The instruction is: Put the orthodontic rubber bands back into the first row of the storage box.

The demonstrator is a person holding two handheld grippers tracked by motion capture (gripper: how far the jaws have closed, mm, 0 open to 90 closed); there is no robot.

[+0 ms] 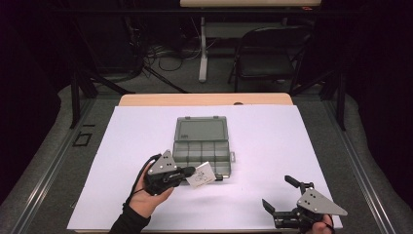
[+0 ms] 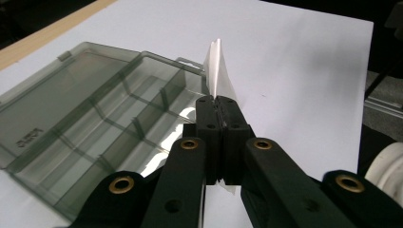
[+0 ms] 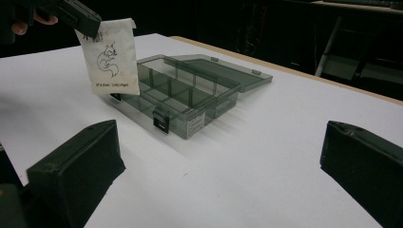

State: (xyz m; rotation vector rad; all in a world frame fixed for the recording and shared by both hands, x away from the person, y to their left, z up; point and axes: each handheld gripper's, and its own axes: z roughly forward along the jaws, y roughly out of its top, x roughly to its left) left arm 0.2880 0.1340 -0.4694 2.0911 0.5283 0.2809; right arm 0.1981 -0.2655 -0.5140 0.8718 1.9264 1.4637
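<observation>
At the left of the high view we see the left hand [image 1: 146,197] carrying the left gripper [image 1: 191,171], whose jaws are pressed together on a small white pouch [image 1: 201,174] printed with a fox drawing. In the left gripper view the pouch [image 2: 218,71] stands edge-on, rising from between the closed jaws. We see it held clear of the white table cover [image 1: 272,141], just at the near edge of the compartment box [image 1: 201,146]. That smoky grey plastic box sits in the middle of the cover with its lid folded flat open on the far side; as far as we can tell, its divided cells hold nothing. Farther right, near the front edge, the right gripper [image 1: 276,195] has its jaws spread wide apart, gripping nothing, well apart from the box.
</observation>
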